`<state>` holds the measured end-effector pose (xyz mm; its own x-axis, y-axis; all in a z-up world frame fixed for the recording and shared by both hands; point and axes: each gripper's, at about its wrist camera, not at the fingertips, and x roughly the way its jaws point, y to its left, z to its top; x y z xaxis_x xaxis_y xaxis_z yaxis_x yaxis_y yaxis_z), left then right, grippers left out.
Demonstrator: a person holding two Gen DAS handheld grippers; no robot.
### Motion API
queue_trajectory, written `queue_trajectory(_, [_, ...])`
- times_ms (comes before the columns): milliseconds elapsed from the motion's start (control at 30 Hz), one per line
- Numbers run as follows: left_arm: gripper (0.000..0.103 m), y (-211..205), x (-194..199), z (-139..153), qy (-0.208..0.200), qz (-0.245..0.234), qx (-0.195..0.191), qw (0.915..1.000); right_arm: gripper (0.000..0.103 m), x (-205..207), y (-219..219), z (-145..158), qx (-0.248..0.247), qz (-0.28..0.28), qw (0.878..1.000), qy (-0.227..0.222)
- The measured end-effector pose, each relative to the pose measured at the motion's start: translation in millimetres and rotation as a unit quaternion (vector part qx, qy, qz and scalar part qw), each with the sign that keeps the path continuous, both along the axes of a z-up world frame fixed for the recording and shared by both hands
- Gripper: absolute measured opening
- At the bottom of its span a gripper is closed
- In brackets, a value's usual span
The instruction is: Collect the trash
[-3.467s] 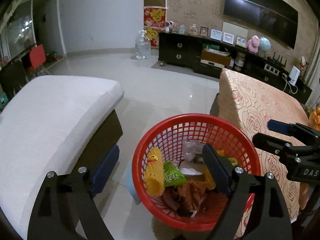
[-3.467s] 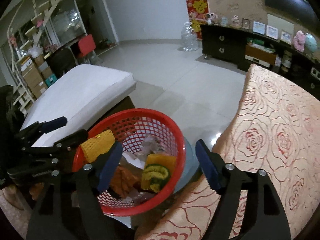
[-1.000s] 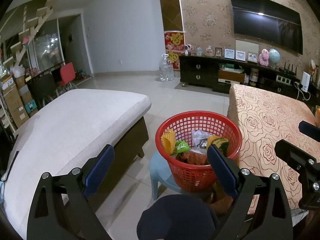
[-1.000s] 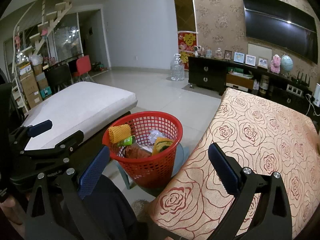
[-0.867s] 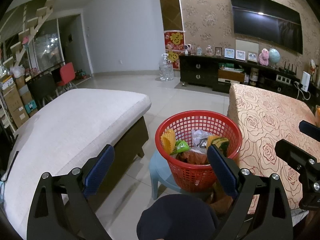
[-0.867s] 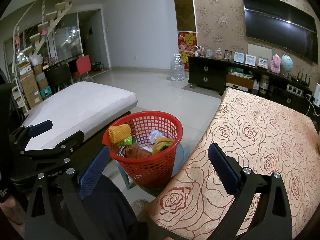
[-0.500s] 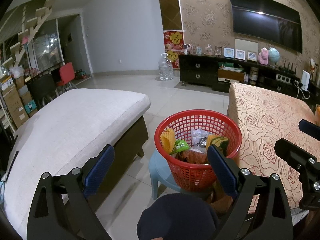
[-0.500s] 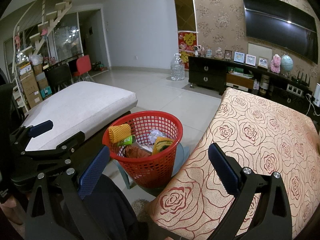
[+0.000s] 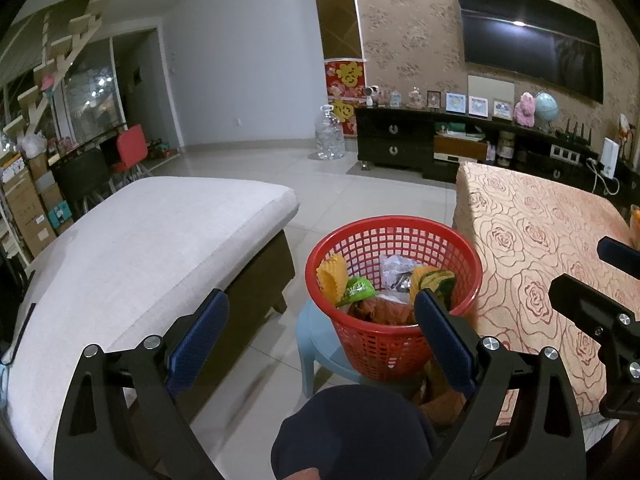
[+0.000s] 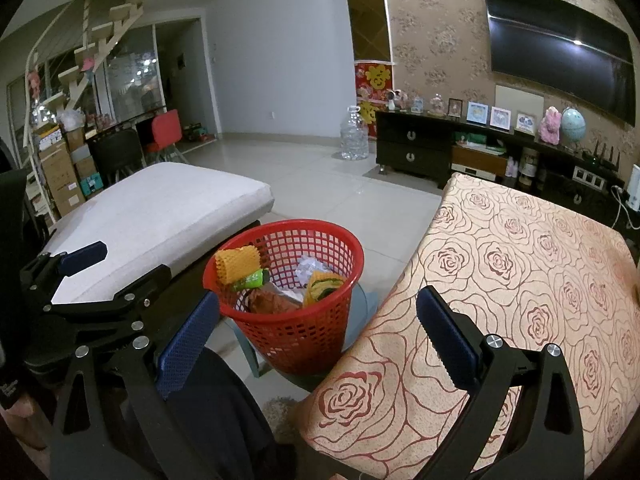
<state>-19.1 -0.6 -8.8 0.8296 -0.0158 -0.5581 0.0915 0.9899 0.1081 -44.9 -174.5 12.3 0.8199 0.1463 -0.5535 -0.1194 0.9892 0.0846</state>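
Above red basket (image 9: 394, 332) | left claw (image 9: 320, 336) — spread, empty | right claw (image 10: 316, 340) — spread, empty

A basket (image 9: 394, 344) stands on a low stool (image 9: 320, 346) on the floor, between a cushioned bench (image 9: 140, 248) to its left and a cloth-covered table (image 9: 540, 240) to its right, just beside the table's near left corner. Wrappers (image 9: 384, 284) lie in the basket. Behind, a cabinet (image 9: 400, 144) stands along the far wall under a television (image 9: 528, 36); a water jug (image 9: 330, 138) stands on the floor left of the cabinet.
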Motion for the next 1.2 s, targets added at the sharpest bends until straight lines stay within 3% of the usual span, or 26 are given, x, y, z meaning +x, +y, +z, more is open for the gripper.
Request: queue_trajectory(1200, [0.090,-2,9,-7,0.005,-0.024,-0.022,0.9995,0.096,5,-13,-25,0.021,-0.005,1.000,0.023])
